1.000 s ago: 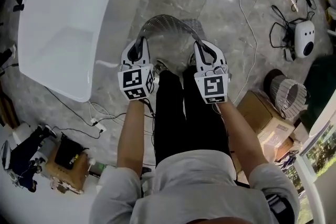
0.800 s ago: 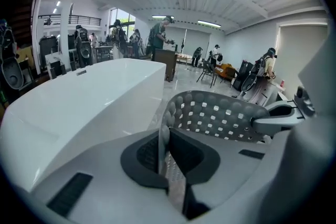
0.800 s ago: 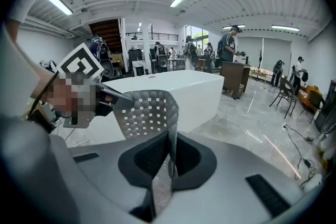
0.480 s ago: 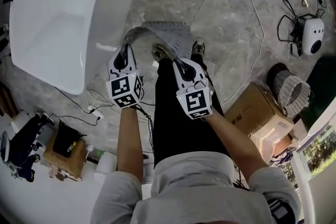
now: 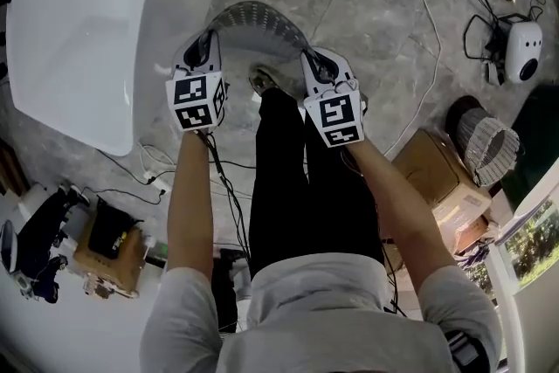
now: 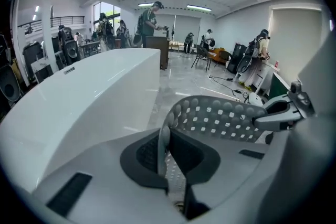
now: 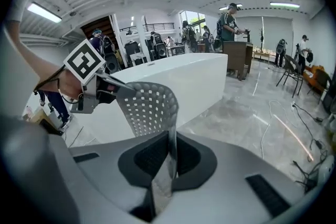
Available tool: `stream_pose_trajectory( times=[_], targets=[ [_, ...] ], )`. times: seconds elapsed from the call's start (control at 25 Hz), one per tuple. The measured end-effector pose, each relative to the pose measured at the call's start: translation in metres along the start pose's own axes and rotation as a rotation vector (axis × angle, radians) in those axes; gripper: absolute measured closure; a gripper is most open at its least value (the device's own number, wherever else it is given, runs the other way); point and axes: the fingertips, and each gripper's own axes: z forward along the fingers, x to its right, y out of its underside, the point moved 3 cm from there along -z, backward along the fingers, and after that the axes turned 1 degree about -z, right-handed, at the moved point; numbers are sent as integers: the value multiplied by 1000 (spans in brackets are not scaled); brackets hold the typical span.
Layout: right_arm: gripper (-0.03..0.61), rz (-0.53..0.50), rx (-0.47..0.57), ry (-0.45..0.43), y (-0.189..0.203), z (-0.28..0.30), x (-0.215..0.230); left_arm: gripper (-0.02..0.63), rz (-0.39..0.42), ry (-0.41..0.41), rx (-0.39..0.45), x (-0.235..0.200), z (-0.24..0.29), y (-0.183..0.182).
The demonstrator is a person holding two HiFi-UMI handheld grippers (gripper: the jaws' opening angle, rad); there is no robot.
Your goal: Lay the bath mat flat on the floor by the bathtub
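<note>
A grey perforated bath mat (image 5: 258,22) hangs in an arch between my two grippers, above the marble floor and in front of the person's shoes. My left gripper (image 5: 207,45) is shut on its left edge, my right gripper (image 5: 314,64) is shut on its right edge. In the left gripper view the mat (image 6: 220,118) runs from between the jaws across to the right gripper (image 6: 281,113). In the right gripper view the mat (image 7: 149,107) curves over to the left gripper (image 7: 100,89). The white bathtub (image 5: 83,22) stands just left of the mat.
Cables (image 5: 157,179) and a power strip lie at the tub's near end, with gear (image 5: 109,253) at lower left. Cardboard boxes (image 5: 437,183), a wicker basket (image 5: 480,148) and a white device (image 5: 522,48) sit at right. Cables (image 5: 428,31) cross the floor. People stand far off (image 6: 149,21).
Both grippers have shifted with the mat held between them: left and nearer the tub, then forward again. The mat's arch has widened slightly. Both grips are unchanged.
</note>
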Motion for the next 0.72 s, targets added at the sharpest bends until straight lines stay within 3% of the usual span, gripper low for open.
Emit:
stream_pose_trajectory(
  times=[0.12,0.32,0.72],
  targets=[
    [557,-30,16,9,-7,5,13,589,6,17,19,3,13,-10],
    [557,34,30,27,-13,3,40,589,20,11,52,17,27,-20],
    [557,77,27,-8,5,-10,72,589,-29,-3,28,52,34,-29]
  ],
)
